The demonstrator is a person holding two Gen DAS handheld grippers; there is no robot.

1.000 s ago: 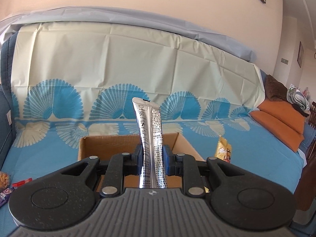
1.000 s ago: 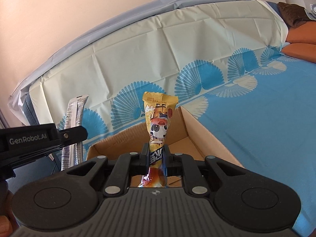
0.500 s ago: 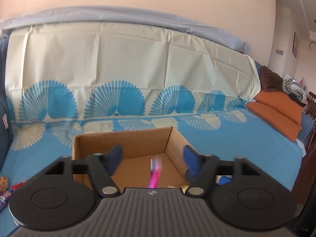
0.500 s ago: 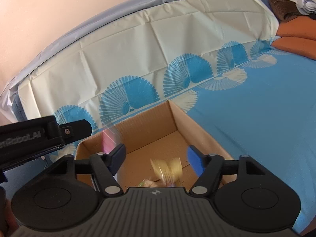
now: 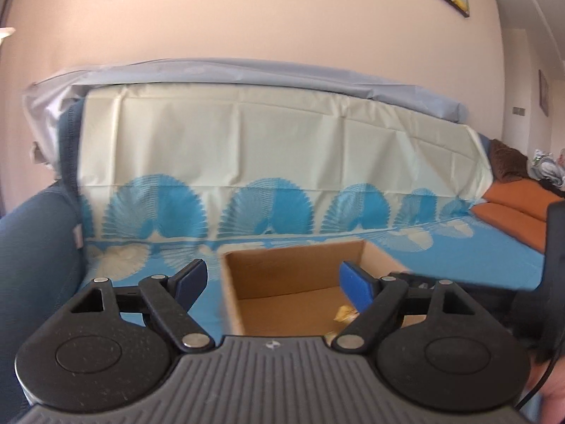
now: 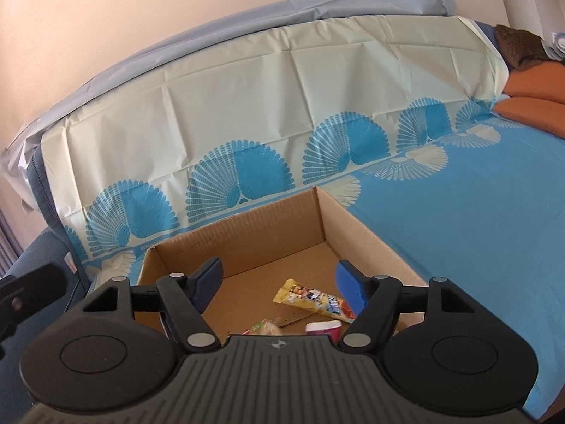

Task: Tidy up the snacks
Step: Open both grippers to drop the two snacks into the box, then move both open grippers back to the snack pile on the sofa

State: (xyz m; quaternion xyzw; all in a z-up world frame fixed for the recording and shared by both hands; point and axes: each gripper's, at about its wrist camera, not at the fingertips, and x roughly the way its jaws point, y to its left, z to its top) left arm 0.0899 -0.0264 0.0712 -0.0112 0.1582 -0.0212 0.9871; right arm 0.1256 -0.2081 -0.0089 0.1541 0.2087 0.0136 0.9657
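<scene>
Inside the open brown cardboard box [image 6: 356, 226], the yellow printed snack packet [image 6: 314, 300] lies flat, just below your right gripper [image 6: 279, 279]. Its jaws have just been opening and hold nothing. Your left gripper [image 5: 272, 279] also gapes empty.

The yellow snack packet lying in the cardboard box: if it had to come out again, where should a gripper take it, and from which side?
Judging from the right wrist view, the yellow snack packet lies flat on the floor of the cardboard box, long and narrow. Probably best to come from above and pinch across its narrow middle; the box walls block a sideways approach.
</scene>
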